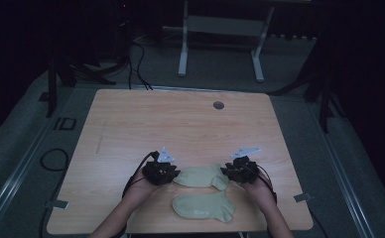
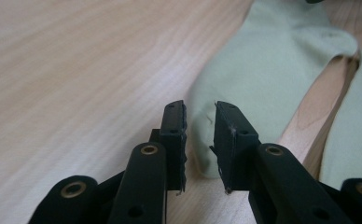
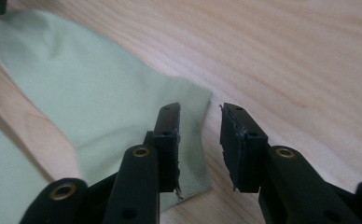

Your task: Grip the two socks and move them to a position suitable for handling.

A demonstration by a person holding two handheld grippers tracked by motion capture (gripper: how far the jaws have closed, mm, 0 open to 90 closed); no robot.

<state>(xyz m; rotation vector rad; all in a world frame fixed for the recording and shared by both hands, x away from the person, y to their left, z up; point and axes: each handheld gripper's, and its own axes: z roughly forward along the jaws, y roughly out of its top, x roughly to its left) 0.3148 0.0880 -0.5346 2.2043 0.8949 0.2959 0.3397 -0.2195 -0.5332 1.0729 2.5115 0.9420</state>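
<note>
From above, a pale wooden desk (image 1: 180, 124) stands on grey floor (image 1: 27, 124) in a dim room, perhaps curtained. The left gripper (image 1: 161, 172) and right gripper (image 1: 240, 169) flank the far sock (image 1: 203, 176); the near sock (image 1: 203, 207) lies apart. The left gripper view shows jaws parted around the sock's toe edge. The right gripper view shows jaws open over its cuff, gripping nothing.

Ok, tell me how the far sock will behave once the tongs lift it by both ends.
The far sock lies thin and flat on the table, so it will probably sag in the middle. It looks like light knit cloth, likely no strain for the left tongs or right tongs. Both stand open at its ends; a shallow pinch might slip.
</note>
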